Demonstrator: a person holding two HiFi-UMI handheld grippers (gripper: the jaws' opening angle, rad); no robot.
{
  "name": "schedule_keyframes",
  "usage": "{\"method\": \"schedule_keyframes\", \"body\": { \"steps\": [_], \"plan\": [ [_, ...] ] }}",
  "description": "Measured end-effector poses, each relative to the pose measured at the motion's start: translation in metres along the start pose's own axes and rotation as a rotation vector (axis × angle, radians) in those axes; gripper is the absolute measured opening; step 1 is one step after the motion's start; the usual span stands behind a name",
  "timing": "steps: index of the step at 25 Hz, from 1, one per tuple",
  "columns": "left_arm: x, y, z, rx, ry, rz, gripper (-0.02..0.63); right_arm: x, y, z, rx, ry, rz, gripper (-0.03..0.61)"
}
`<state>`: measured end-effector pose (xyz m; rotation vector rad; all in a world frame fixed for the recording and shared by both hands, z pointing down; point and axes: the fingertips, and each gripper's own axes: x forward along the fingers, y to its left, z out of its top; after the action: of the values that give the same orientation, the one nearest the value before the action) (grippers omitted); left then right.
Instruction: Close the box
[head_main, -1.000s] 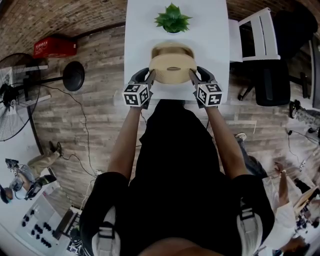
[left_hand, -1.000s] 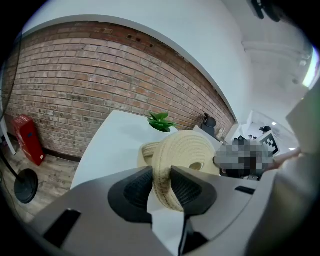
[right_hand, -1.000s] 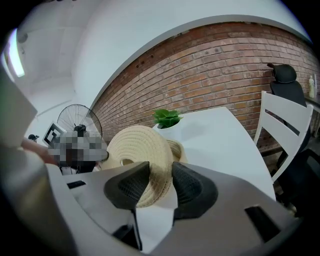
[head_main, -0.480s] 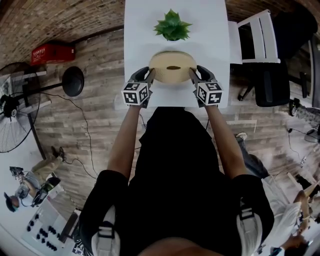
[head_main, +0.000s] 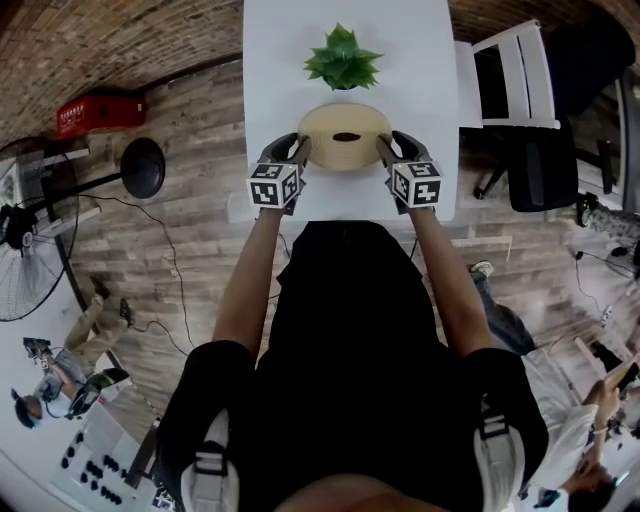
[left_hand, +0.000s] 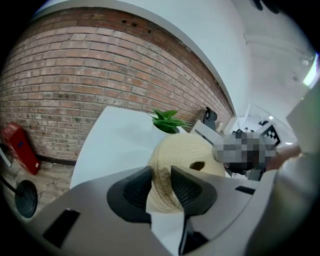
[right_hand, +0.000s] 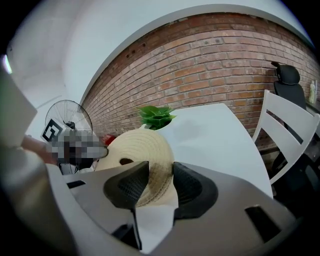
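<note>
While you pinch lid (head_main: 328, 146) rim, left gripper (head_main: 297, 150) at its left edge, right gripper (head_main: 386, 148) opposite (jaws just easing), lid lies level between.

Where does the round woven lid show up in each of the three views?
Head view: the woven lid is upper centre, just below the plant.
Left gripper view: the lid is just right of centre, a little low.
Right gripper view: the lid is left of centre, a little low.
Shared landmark: the green potted plant stands just beyond the lid in all three views.
</note>
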<state>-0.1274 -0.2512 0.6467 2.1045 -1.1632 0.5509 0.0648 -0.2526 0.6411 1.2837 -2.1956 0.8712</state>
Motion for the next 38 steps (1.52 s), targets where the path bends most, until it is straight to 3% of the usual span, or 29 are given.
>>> {"method": "schedule_keyframes", "body": {
  "steps": [7, 12, 16, 21, 23, 29, 38],
  "plan": [
    [0.010, 0.005, -0.005, 0.040, 0.040, -0.004, 0.126, 0.009, -0.004, -0.002, -0.016, 0.044, -0.021, 0.163],
    [0.009, 0.013, -0.004, 0.031, 0.038, 0.004, 0.176, 0.010, -0.009, 0.001, 0.022, 0.034, -0.007, 0.178],
    [0.013, 0.014, -0.006, -0.028, 0.043, -0.035, 0.197, 0.013, -0.011, 0.000, 0.080, 0.035, 0.021, 0.195],
    [0.018, 0.015, -0.009, -0.159, 0.065, -0.154, 0.197, 0.017, -0.012, -0.003, 0.123, 0.049, 0.045, 0.193],
    [0.019, 0.012, -0.009, -0.171, 0.067, -0.198, 0.150, 0.018, -0.012, -0.004, 0.131, 0.047, 0.056, 0.185],
    [0.021, 0.012, -0.009, -0.168, 0.045, -0.220, 0.147, 0.019, -0.012, -0.006, 0.168, 0.040, 0.083, 0.186],
    [0.023, 0.014, -0.011, -0.196, 0.017, -0.251, 0.149, 0.020, -0.009, -0.006, 0.134, 0.016, 0.095, 0.158]
  ]
}}
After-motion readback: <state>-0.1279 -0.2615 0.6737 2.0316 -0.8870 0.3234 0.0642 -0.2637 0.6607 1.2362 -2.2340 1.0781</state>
